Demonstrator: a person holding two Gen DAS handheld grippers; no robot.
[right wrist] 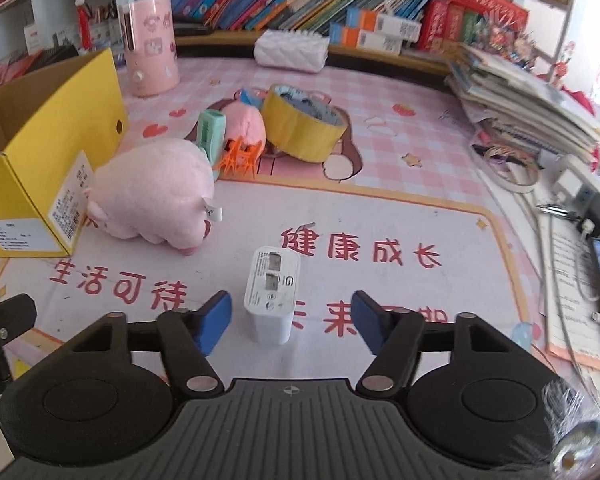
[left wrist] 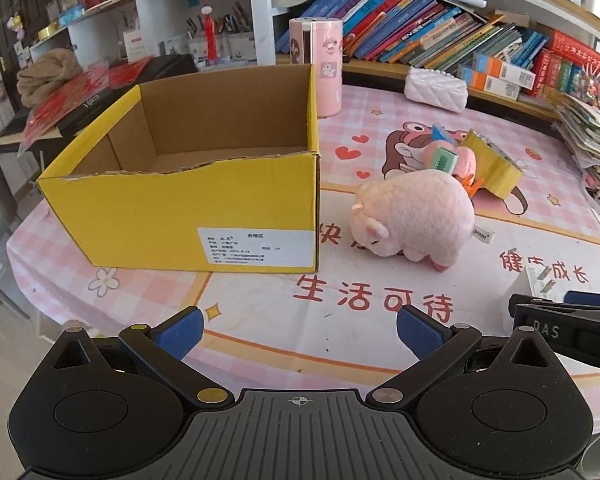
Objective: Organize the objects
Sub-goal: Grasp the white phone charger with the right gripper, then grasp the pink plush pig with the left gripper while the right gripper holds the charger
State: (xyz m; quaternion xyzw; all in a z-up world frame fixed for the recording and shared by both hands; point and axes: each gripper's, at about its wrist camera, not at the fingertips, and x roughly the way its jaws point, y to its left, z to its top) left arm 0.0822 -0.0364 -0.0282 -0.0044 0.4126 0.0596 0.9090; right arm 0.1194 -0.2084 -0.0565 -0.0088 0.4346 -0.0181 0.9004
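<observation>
1. Left wrist view: the left gripper hovers over the worktop with its blue fingers spread wide and nothing between them.
2. Ahead of the left finger stands the yellow cardboard box, open at the top and showing no contents, its labelled long side facing the fingers.
3. Ahead of the right finger lies the pink plush pig, just beside the box, snout toward the box, its long axis running across the view.
4. Behind the pig sit a smaller pink plush, a green clip and a yellow tape roll, clustered together.
5. At the right edge the right gripper's black finger is next to the white charger.
6. Right wrist view: the right gripper is partly open; the white charger stands upright between the fingers, nearer the left one, with gaps on both sides, so it is not gripped.
7. The charger's long axis points away from the fingers, its two ports on the top face.
8. Beyond the left finger lie the pig and the box; the tape roll sits farther ahead, beside an orange clip.
</observation>
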